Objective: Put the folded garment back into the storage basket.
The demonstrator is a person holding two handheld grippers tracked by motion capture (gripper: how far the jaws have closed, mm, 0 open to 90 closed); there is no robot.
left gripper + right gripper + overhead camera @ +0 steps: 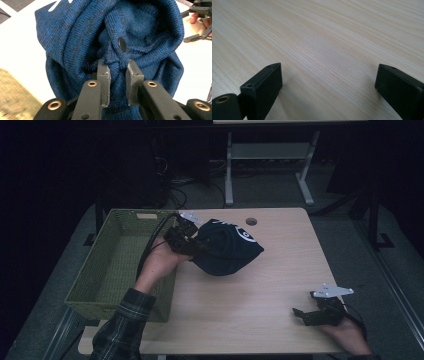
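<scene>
Left gripper [117,72] pinches the blue knit hat [140,30], forearm reaching forward

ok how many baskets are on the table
1: a green woven basket on the table's left side, partly over the edge, beside the left tongs gripping the dark blue knit garment.

Dark blue knit cap [227,251], white markings, black button [122,44]. Olive-green woven basket [116,265]. Pale wood-grain counter [250,305]. Green-and-navy plaid sleeve [122,326]. Black jaws.
</scene>
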